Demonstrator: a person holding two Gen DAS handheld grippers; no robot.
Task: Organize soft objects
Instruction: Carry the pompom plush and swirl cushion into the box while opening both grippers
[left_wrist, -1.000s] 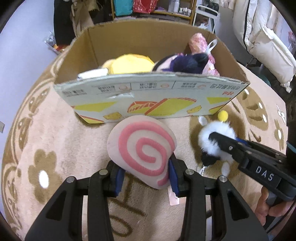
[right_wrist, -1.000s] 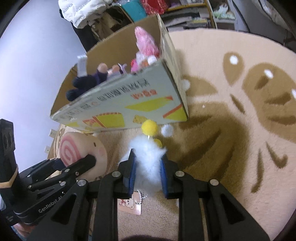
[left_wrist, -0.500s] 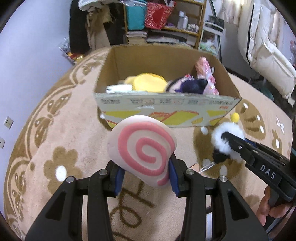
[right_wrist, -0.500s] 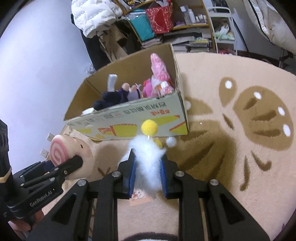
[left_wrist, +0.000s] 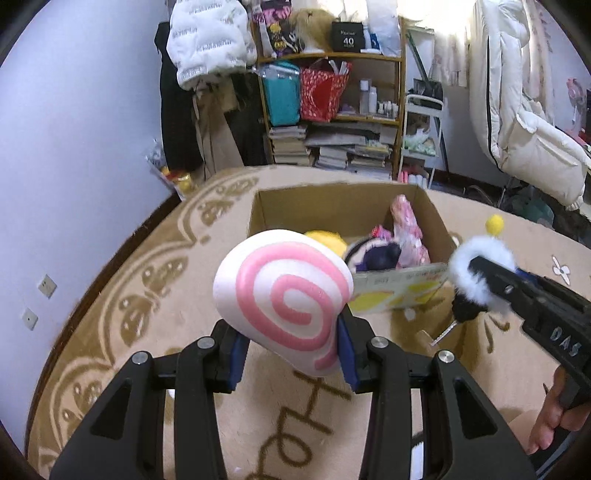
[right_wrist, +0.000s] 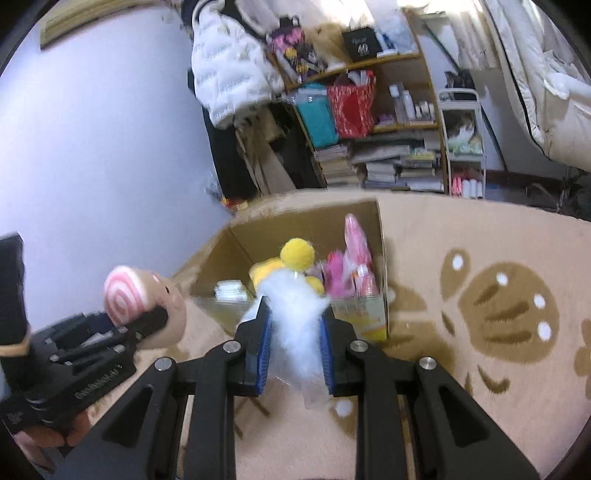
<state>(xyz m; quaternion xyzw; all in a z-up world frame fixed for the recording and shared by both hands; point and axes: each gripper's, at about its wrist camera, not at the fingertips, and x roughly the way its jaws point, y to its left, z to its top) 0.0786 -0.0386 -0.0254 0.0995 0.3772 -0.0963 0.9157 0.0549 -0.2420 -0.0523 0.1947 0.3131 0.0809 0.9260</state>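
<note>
My left gripper (left_wrist: 290, 354) is shut on a round plush with a pink spiral (left_wrist: 282, 299) and holds it in the air before the cardboard box (left_wrist: 325, 206). My right gripper (right_wrist: 295, 350) is shut on a fluffy white plush with a yellow pompom (right_wrist: 295, 314), also lifted, just in front of the box (right_wrist: 306, 221). In the left wrist view the white plush (left_wrist: 476, 266) shows at right, level with the box's near right corner. The spiral plush (right_wrist: 129, 299) shows at left in the right wrist view. The box holds yellow, dark and pink soft toys.
The box stands on a round beige rug with brown patterns (left_wrist: 129, 295). Behind it are a cluttered wooden shelf (left_wrist: 332, 110) with stacked books, hanging jackets, a white cart and a pale wall at left. A white quilt (left_wrist: 524, 129) hangs at right.
Both grippers have risen from the rug with their plushes. The box now lies lower and farther off in both views, and its inside shows from above.
</note>
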